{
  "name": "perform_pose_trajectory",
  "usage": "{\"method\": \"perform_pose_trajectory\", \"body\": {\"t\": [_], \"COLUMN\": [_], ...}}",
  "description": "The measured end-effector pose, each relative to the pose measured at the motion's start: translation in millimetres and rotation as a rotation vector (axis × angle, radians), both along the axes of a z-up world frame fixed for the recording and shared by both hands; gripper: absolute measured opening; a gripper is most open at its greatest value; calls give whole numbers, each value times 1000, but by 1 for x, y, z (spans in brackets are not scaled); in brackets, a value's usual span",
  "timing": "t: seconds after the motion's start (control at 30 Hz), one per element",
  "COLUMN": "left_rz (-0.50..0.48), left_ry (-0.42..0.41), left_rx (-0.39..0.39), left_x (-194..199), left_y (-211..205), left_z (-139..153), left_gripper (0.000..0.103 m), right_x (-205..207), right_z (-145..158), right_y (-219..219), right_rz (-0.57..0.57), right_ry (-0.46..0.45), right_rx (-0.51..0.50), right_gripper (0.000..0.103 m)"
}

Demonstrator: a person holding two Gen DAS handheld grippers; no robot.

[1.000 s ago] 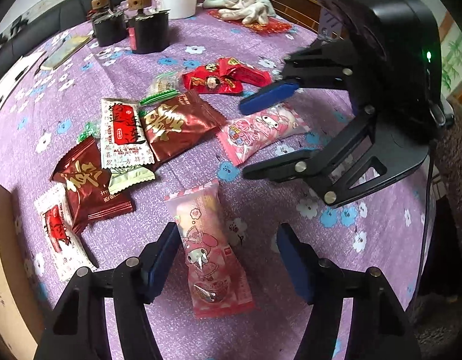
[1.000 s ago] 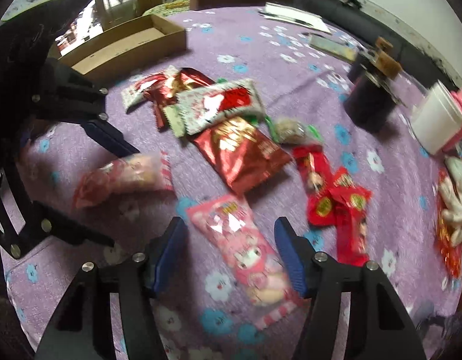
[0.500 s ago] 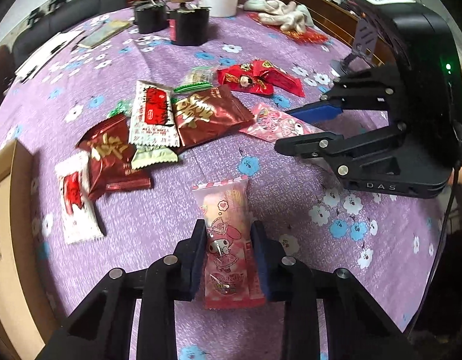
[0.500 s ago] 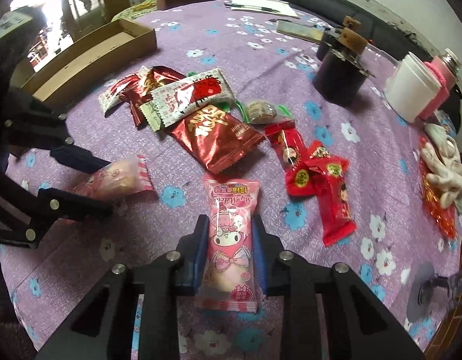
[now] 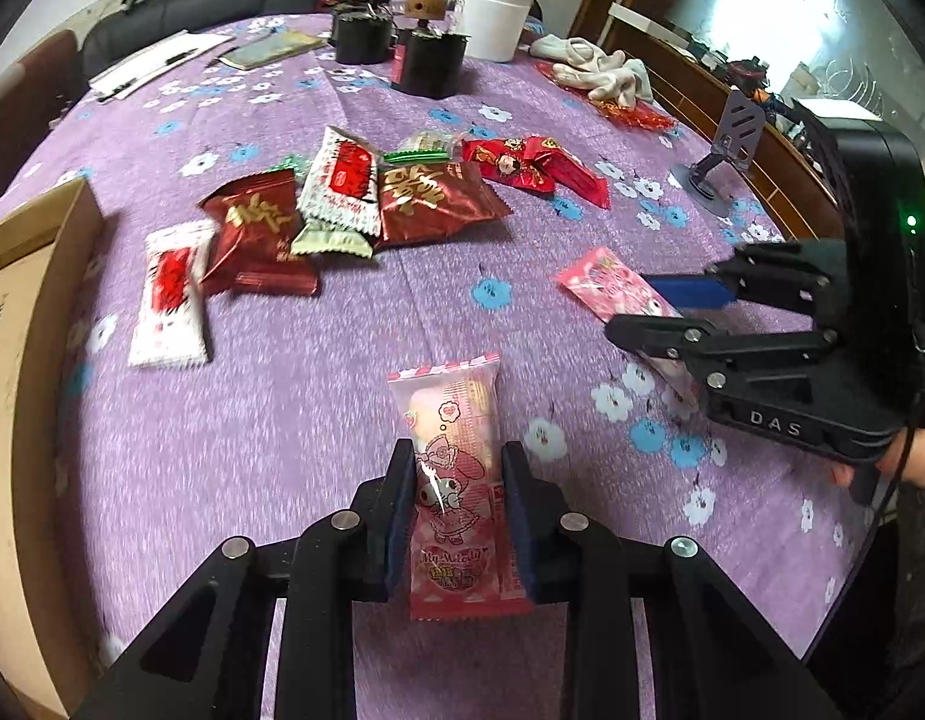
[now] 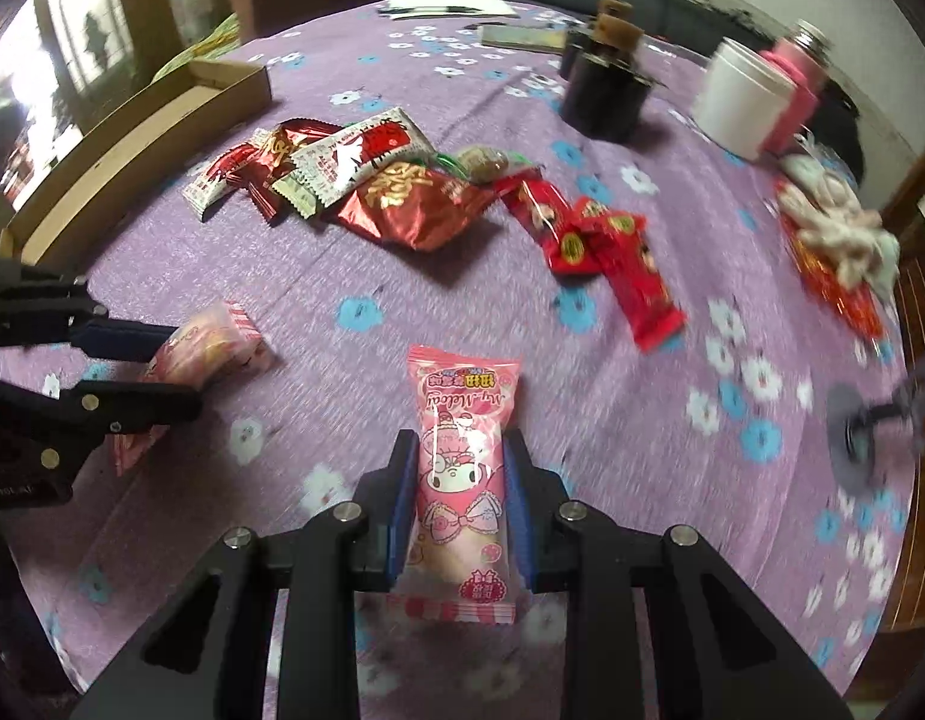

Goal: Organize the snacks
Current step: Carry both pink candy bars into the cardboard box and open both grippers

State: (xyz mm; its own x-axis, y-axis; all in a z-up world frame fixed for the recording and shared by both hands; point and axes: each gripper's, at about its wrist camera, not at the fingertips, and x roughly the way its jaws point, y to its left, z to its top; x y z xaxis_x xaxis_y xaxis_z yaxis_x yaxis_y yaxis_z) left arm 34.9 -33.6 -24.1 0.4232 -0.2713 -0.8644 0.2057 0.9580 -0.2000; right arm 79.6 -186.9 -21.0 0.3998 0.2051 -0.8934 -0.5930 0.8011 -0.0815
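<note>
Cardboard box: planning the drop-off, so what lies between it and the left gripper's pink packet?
In the left wrist view, only bare purple cloth lies between the pink packet and the cardboard box.

I count two pink snack packs (image 5: 456, 468) (image 5: 606, 288), one in each of my claws. On the table: two dark red foil packs (image 5: 255, 234), two white packs (image 5: 342, 183), two bright red packs (image 5: 537, 165), two dark jars (image 5: 429, 57), one cardboard box (image 5: 18, 300).

"My Melody" is printed on the pink cartoon-rabbit plastic snack packet (image 5: 454, 498); "DAS" is marked on the black hand-held gripper (image 5: 774, 422) at right.
</note>
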Motion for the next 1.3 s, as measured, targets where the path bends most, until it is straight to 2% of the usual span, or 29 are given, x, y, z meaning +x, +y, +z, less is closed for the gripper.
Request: {"method": "perform_pose_trajectory", "body": {"t": [0.33,0.7,0.97,1.17,1.3], "left_rz": [55,123,211,331,429], "left_ry": [-122,-199,-231,-242,-238], "left_rx": [69,109,86,83,80], "left_x": [-43,-72,-79,-68,-52], "left_y": [4,40,86,141,187], "left_z": [14,33,52,68,76], "left_gripper": [29,29,29,30,30], "right_x": [-48,-68,-67,-56,-36], "right_z": [7,23,43,64,72], "right_y": [11,73,141,197,236], "right_rz": [-66,32,149,222,229], "right_ry": [33,53,53,24,5], "right_rx": [58,80,92,124,166], "right_gripper": [26,26,27,27,27]}}
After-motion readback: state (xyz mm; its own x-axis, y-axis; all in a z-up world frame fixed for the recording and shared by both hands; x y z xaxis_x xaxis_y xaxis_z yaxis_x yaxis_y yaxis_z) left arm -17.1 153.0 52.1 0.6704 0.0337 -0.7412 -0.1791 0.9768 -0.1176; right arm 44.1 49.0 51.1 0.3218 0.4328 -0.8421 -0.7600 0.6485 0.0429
